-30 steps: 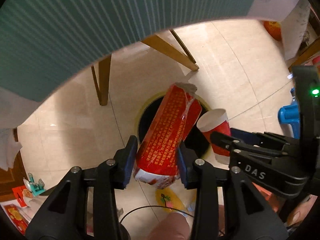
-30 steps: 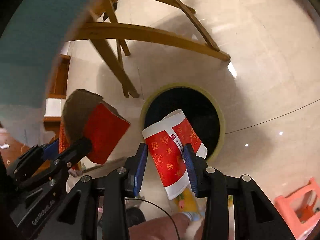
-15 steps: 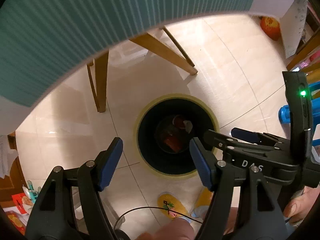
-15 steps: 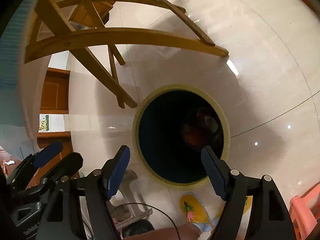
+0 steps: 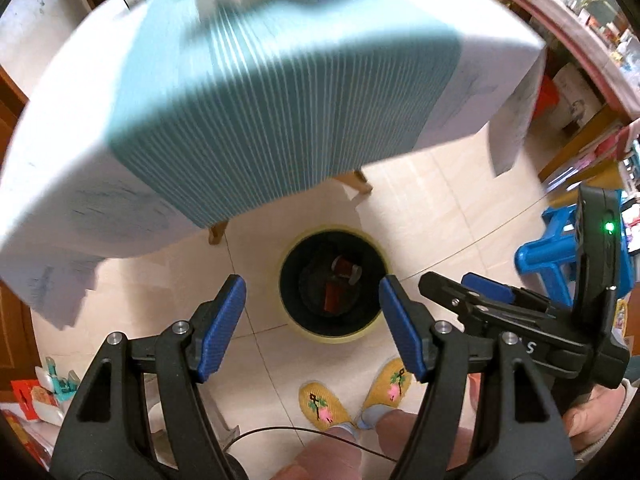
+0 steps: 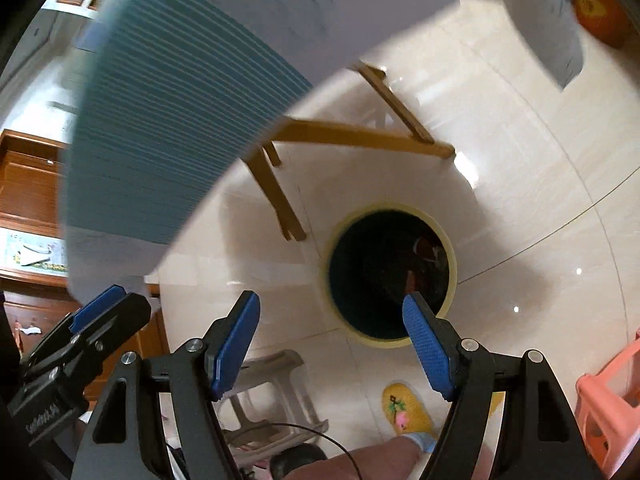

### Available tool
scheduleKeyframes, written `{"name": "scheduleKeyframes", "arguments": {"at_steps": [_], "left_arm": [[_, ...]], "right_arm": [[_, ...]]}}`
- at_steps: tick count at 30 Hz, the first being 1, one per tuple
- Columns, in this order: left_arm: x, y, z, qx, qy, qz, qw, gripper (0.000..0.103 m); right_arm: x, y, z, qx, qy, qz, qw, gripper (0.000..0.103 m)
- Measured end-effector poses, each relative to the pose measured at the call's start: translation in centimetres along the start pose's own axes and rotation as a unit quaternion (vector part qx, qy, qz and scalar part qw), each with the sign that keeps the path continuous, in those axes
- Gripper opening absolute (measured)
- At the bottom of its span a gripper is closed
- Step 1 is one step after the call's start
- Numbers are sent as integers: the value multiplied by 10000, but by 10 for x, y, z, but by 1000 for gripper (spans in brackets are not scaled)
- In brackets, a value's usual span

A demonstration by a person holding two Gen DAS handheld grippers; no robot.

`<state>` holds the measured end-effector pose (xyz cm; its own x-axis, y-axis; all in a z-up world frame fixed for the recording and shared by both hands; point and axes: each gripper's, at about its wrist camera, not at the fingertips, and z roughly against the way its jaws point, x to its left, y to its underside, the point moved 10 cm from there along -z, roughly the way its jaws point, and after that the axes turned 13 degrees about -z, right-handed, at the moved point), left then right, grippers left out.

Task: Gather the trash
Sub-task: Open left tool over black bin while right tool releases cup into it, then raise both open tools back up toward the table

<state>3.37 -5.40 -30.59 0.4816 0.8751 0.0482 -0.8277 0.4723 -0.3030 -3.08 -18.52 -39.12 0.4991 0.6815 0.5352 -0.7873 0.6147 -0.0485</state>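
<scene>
Hovering: two grippers (empty) [image 5: 312, 324] [image 6: 330, 346], one bin [image 5: 294, 322], two slippers [image 5: 320, 404].

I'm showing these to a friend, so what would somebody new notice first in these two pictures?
Probably the round yellow-rimmed bin on the pale tiled floor, dark inside with red trash at the bottom. Framing it in front are the left gripper and the right gripper, both open with nothing between their blue pads. Above looms the table's teal striped cloth.
</scene>
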Motion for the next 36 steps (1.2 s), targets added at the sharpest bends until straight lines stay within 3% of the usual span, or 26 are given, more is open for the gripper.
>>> {"name": "scheduleKeyframes", "arguments": {"at_steps": [10,17,21,26,33,36], "left_arm": [[25,-36,163,-663,159,-50,9977,67],[35,-63,244,-1154,60,-426,9924,67],[44,-75,276,-1399,-64,-518,9888,67],[54,-82,300,-1517,11,-508,9871,67],[63,-86,320,-1777,-112,-638,9820,66],[65,-89,323,-1830,1,-611,9812,66]], "right_arm": [[81,-11,124,-714,-215,193,9970,75],[142,-23,195,-1363,-567,260,9887,75],[179,-18,235,-1676,-615,528,9825,75],[211,-20,255,-1852,-660,735,9777,75],[249,-19,271,-1859,-695,1065,9743,75],[258,-22,270,-1816,-677,1174,9740,75]]}}
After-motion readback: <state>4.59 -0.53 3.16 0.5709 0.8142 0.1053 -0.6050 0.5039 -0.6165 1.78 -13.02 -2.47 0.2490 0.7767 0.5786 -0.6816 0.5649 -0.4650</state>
